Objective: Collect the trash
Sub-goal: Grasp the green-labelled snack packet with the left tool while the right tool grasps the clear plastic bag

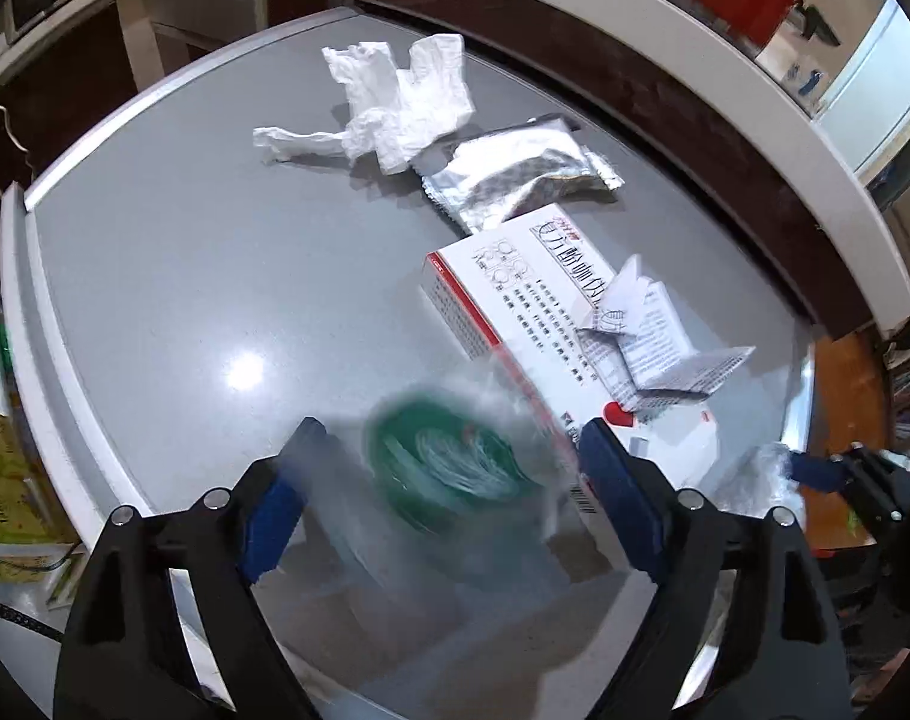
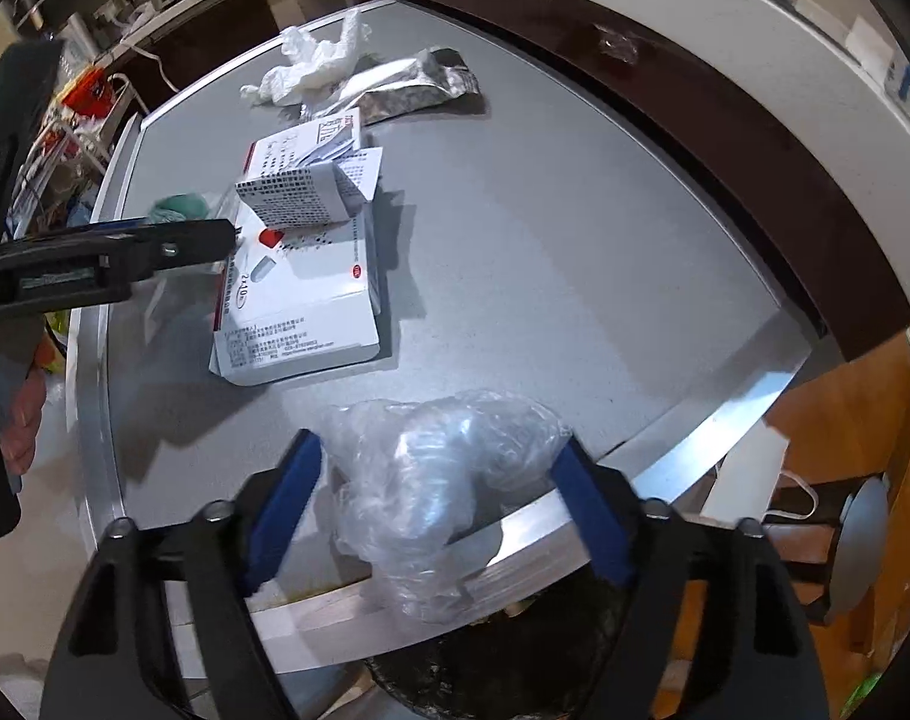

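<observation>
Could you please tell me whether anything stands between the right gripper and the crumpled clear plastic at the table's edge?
Nothing visible does. The plastic already lies between the right gripper's fingers at the table's near edge. The box lies further back, apart from it.

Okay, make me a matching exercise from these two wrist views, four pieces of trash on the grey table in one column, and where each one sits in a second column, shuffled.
Things:
1. crumpled white tissue
2. silver foil wrapper
3. white and red medicine box
4. crumpled clear plastic bag

Places:
A. between the right gripper fingers, at the table's near edge
B. under a folded printed leaflet
C. farthest back on the grey table
D. between the tissue and the box

Pairs: 1-C, 2-D, 3-B, 4-A
</observation>
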The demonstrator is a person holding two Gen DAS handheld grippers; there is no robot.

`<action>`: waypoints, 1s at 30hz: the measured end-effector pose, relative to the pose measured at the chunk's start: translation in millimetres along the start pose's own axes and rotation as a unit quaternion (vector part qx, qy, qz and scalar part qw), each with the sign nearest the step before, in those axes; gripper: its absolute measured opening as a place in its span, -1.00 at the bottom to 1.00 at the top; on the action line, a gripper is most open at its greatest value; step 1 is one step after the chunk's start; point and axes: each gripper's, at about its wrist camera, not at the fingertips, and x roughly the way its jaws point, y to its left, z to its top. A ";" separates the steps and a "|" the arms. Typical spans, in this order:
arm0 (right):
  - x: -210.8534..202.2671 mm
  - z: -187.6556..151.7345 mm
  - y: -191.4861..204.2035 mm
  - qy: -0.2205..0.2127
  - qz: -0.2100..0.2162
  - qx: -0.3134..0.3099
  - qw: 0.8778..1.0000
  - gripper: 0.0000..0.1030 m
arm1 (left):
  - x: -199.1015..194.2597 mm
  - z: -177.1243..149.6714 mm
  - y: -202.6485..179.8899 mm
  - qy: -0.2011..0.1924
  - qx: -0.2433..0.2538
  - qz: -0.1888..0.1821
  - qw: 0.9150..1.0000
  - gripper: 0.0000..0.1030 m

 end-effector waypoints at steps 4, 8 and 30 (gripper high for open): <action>-0.3 3.0 0.8 -0.003 0.008 0.003 1.000 -0.05 | 0.6 1.1 0.6 0.003 -0.007 -0.025 1.000 0.42; -0.2 4.5 -2.4 -0.004 0.022 0.016 1.000 -0.16 | -6.7 -0.2 0.4 0.005 -0.010 -0.043 0.999 -0.08; -3.5 5.8 -5.1 -0.005 0.039 0.009 0.999 -0.18 | -46.3 -23.1 23.6 -0.001 0.001 -0.014 1.000 0.72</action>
